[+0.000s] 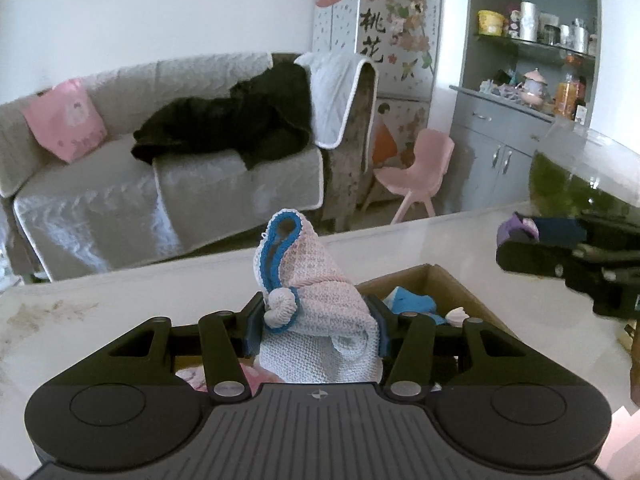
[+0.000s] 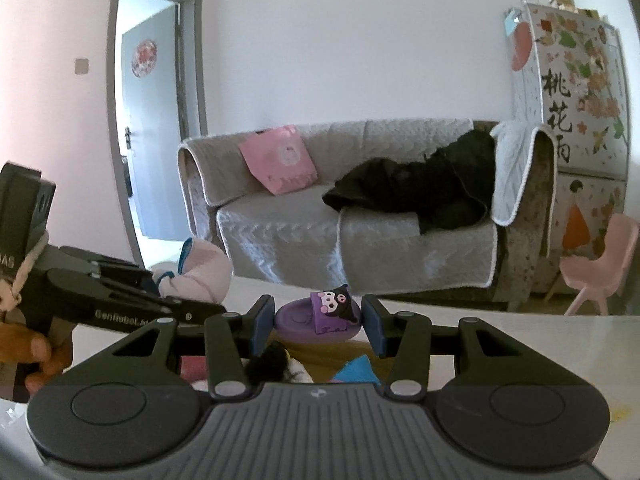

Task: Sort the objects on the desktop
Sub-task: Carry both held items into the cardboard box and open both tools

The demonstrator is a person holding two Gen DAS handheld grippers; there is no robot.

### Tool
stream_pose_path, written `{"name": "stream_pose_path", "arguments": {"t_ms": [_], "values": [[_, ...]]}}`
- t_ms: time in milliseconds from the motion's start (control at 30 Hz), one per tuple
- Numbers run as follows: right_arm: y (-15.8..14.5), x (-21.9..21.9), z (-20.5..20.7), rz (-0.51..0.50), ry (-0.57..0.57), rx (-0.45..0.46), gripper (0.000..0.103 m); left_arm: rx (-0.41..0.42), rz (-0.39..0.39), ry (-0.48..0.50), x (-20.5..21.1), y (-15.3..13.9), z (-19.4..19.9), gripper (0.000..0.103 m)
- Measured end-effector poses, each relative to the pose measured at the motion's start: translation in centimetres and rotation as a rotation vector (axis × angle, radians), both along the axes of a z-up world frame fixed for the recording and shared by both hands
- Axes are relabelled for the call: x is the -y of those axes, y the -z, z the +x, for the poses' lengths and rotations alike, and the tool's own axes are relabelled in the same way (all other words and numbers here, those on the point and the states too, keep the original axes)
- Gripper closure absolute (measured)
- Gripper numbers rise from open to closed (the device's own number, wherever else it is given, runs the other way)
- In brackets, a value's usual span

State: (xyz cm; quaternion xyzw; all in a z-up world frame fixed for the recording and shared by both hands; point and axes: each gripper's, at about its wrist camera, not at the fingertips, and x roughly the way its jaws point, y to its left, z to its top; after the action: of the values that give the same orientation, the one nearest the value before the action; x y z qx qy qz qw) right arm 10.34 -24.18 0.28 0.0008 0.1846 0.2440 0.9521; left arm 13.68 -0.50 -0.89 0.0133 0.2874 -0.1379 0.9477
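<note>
My left gripper (image 1: 318, 316) is shut on a knitted pink-and-white piece with blue trim (image 1: 308, 280), held above the white table. Below and to the right lies an open cardboard box (image 1: 432, 276) with a blue item (image 1: 412, 304) inside. My right gripper (image 2: 318, 314) is shut on a purple oval object topped by a black-and-pink cartoon figure (image 2: 320, 316), above the same box. In the left wrist view the right gripper (image 1: 520, 236) shows at the right edge with the purple object (image 1: 516, 228). In the right wrist view the left gripper (image 2: 168, 280) carries the knitted piece (image 2: 204, 272).
A person's hand (image 2: 36, 352) grips the left tool. Beyond the table's far edge stand a grey sofa (image 1: 200, 184), a pink chair (image 1: 416, 176) and a grey cabinet (image 1: 496, 140). A glass bowl (image 1: 580, 184) sits at the table's right.
</note>
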Motion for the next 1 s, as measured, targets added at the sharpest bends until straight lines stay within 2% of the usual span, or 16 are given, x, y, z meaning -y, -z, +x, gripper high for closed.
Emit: {"name": "stream_pose_path", "arguments": {"t_ms": [400, 1000], "values": [[1.9, -0.7, 0.6, -0.058, 0.034, -0.084, 0.059, -0.067, 0.027, -0.015, 0.4, 2.7, 2.5, 0.045], [4.1, -1.2, 1.4, -0.123, 0.067, -0.178, 0.059, -0.097, 0.076, -0.007, 1.8, 4.1, 2.9, 0.043]]}}
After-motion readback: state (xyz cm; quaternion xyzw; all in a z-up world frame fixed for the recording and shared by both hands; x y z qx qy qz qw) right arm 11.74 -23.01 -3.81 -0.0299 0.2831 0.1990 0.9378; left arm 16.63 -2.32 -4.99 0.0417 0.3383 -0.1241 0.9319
